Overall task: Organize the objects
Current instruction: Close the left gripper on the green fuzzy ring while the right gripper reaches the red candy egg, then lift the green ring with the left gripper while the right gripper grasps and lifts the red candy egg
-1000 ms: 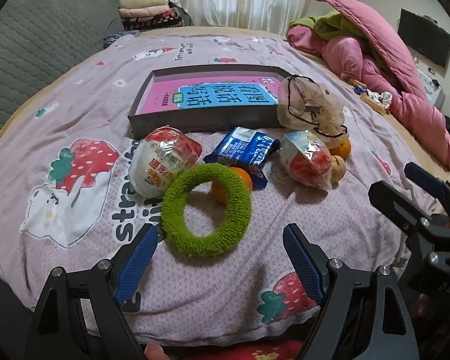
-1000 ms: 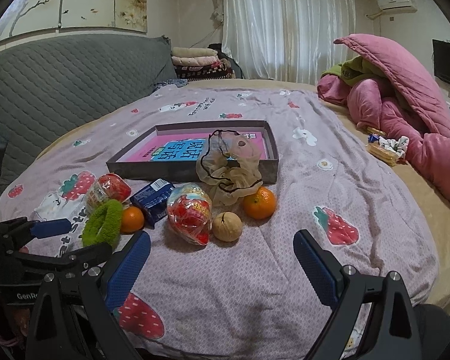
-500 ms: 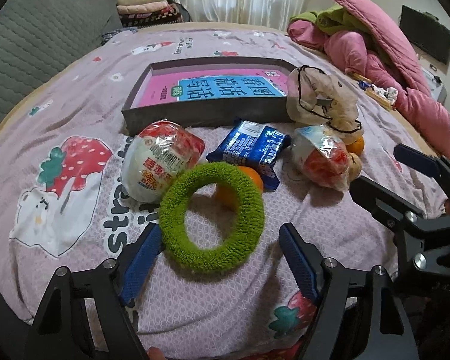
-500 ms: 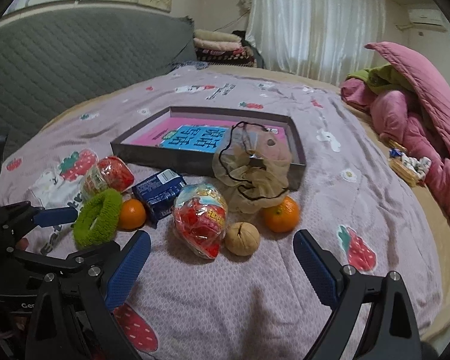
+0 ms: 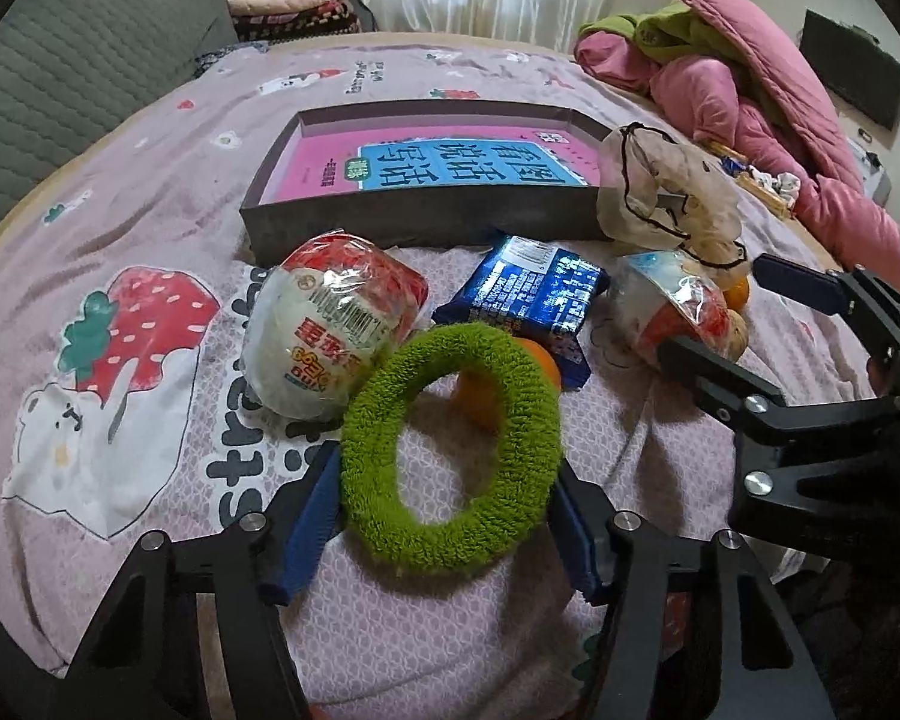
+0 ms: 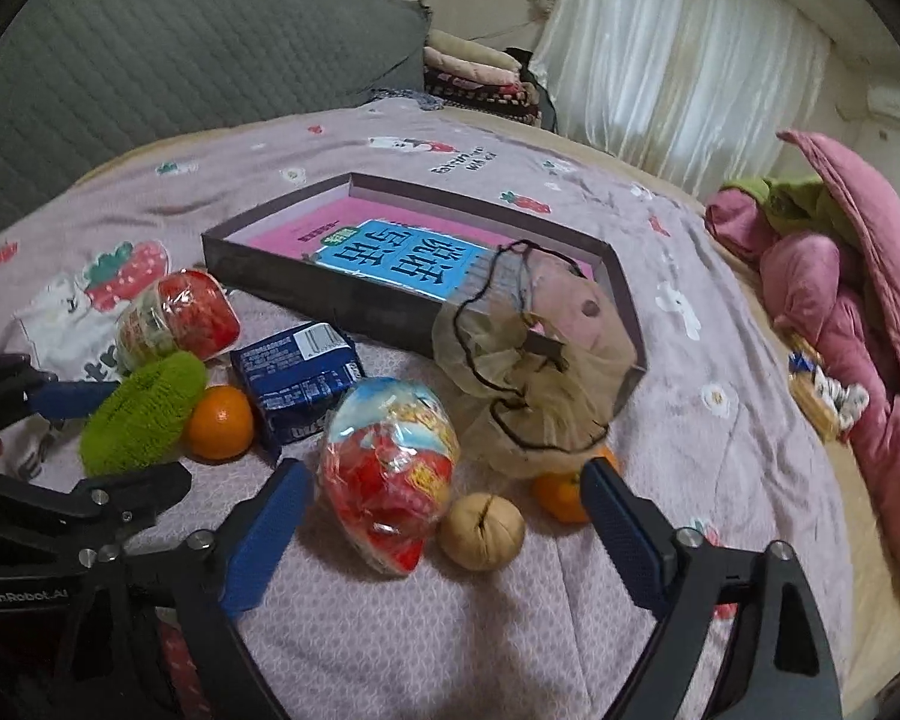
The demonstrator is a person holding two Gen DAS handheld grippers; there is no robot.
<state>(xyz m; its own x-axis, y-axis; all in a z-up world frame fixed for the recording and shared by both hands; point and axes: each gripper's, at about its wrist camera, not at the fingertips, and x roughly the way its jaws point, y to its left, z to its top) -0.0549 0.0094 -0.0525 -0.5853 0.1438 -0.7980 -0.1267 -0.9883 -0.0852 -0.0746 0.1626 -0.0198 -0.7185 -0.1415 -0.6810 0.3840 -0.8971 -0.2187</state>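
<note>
A green fuzzy ring (image 5: 450,540) leans on an orange (image 5: 480,390) on the bedspread. My left gripper (image 5: 444,525) is closing on it, and both blue pads touch its sides and squeeze it oval. From the right wrist view the ring (image 6: 144,414) sits between those fingers. My right gripper (image 6: 447,534) is closing but still wide, its pads clear of the red snack bag (image 6: 390,468) and the walnut (image 6: 480,531) between them. Behind stand a grey box (image 5: 426,222) holding a pink book, a blue packet (image 5: 528,294) and another snack bag (image 5: 330,336).
A mesh drawstring pouch (image 6: 528,384) leans on the box's near corner, with a second orange (image 6: 555,495) under it. Pink quilts (image 6: 840,300) are heaped at the right. A grey padded headboard (image 6: 150,60) runs behind the bed.
My left gripper came forward around the green ring and narrowed until its pads met it. My right gripper rolled, moved in over the snack bag and walnut, and narrowed slightly.
</note>
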